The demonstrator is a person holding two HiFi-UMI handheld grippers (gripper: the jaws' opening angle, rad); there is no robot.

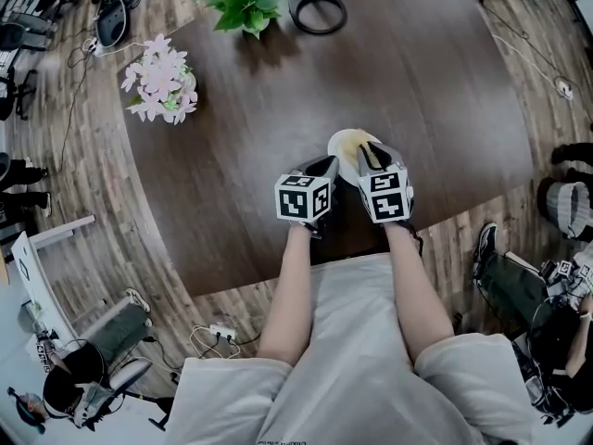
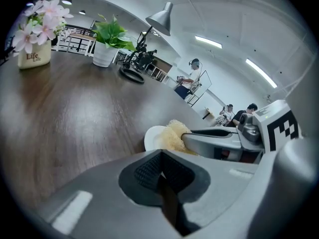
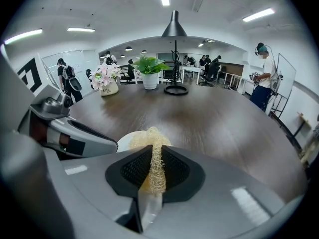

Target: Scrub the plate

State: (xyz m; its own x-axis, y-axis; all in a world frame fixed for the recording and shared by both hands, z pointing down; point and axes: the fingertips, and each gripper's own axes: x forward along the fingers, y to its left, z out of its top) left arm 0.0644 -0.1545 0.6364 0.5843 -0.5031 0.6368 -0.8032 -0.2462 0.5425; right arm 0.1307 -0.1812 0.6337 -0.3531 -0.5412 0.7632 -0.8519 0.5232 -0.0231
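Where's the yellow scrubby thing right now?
The scrubber is pinched between the right gripper's jaws. Its fluffy end is over the white plate, at the near edge of the dark table.

What I can count

I have two claws: left claw (image 1: 326,165), right claw (image 1: 369,148). At their tips, one plate (image 1: 344,143), one scrubber (image 3: 150,139). Far ahead, one pink flower pot (image 1: 163,83), one green plant (image 1: 243,3), one lamp (image 3: 174,28).

Small white plate (image 2: 152,139) flat under pale fibrous scrubber (image 3: 149,139)
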